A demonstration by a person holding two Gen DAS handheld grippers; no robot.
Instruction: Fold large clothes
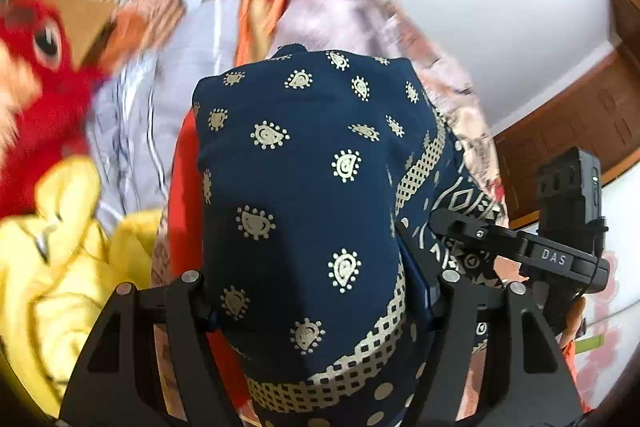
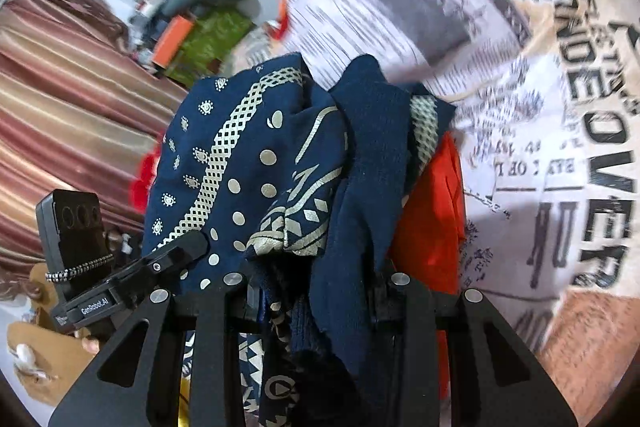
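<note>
The left gripper (image 1: 320, 307) is clamped on a thick bundle of the navy patterned garment (image 1: 312, 187), and the right gripper (image 2: 316, 291) grips another bunch of it. The garment hangs over a blurred pile of clothes (image 2: 520, 147), beside a red plush toy (image 1: 36, 75).

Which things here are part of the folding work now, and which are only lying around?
In the job:
- navy patterned garment, bunched, held at both ends
- left gripper
- right gripper

Lying about:
- red plush toy
- yellow cloth
- white striped shirt
- newspaper-print fabric
- orange-red cloth
</note>
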